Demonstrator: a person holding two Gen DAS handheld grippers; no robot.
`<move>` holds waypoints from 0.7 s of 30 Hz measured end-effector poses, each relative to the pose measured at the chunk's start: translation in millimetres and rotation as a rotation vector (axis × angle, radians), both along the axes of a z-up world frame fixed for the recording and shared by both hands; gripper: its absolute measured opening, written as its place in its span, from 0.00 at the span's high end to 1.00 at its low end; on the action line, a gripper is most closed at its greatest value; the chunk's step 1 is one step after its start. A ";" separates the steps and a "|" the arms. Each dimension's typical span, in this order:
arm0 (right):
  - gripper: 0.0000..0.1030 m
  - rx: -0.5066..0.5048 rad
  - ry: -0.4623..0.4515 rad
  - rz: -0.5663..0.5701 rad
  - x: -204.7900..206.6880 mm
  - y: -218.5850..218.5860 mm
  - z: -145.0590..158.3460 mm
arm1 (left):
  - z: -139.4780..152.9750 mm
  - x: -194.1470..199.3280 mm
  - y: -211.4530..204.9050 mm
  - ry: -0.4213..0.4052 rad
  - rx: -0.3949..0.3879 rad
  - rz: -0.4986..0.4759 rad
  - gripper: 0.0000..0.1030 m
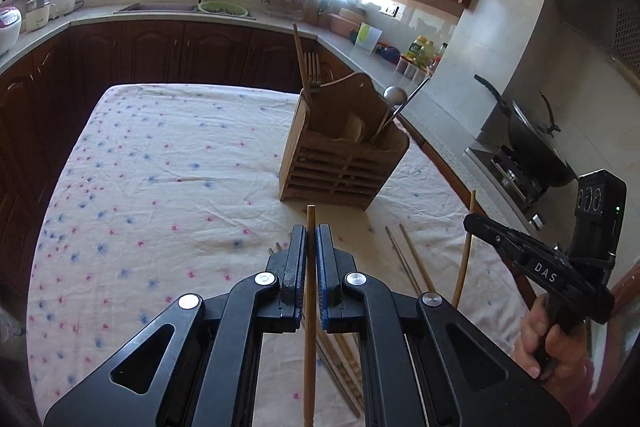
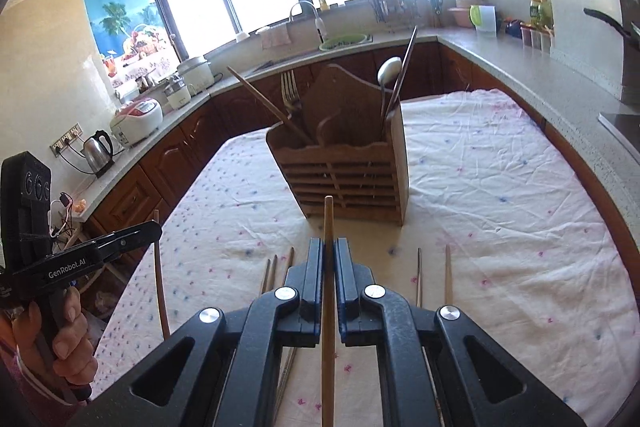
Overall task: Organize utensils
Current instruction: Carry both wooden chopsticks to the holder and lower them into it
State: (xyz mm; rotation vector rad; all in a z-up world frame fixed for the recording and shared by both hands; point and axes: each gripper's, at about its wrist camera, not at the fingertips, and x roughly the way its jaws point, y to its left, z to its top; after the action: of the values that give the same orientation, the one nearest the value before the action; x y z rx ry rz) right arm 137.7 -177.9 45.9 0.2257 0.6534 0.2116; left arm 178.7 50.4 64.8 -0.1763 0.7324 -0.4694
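The left claw [image 1: 311, 239] is clamped on a wooden chopstick [image 1: 310, 307] whose tip pokes out just past the pads. The right claw [image 2: 329, 253] pinches a second chopstick [image 2: 328, 307] the same way. Both are held above the bench [image 1: 160, 155] — on its flowered cloth, nearer than the wooden holder [image 2: 344, 167], loose chopsticks [image 2: 448, 275] lie scattered. In the holder stand a fork [image 2: 290, 91], a spoon [image 2: 388, 71] and another stick, and beyond it runs the kitchen counter [image 2: 500, 51].

Bare tablecloth [image 1: 160, 155] left of wooden holder [image 1: 344, 163], loose chopsticks [image 2: 280, 267] scattered near
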 end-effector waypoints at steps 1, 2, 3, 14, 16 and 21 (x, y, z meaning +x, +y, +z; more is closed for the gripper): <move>0.95 0.002 -0.019 -0.002 -5.4 -1.3 7.0 | 5.9 -5.6 2.4 -0.012 -0.009 -0.001 0.96; 0.95 0.006 -0.036 -0.002 -9.2 -1.8 14.1 | 11.3 -9.4 4.0 -0.026 -0.017 -0.001 0.96; 0.95 0.010 -0.055 -0.002 -13.1 -3.2 20.9 | 16.6 -13.4 6.2 -0.040 -0.023 -0.001 0.96; 0.95 0.020 -0.165 -0.017 -22.8 -14.8 63.2 | 57.2 -29.5 14.1 -0.148 -0.072 -0.017 0.96; 0.95 0.017 -0.178 -0.019 -21.0 -15.2 68.0 | 62.8 -25.8 12.8 -0.162 -0.077 -0.016 0.96; 0.95 0.013 -0.214 -0.033 -10.7 -21.5 81.9 | 83.5 -10.1 8.1 -0.206 -0.097 -0.013 0.96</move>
State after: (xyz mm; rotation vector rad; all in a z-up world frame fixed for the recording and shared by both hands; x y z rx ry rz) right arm 127.0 -199.5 127.8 0.2225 0.4354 0.2051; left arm 168.6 58.5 148.3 -0.2107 0.5102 -0.5279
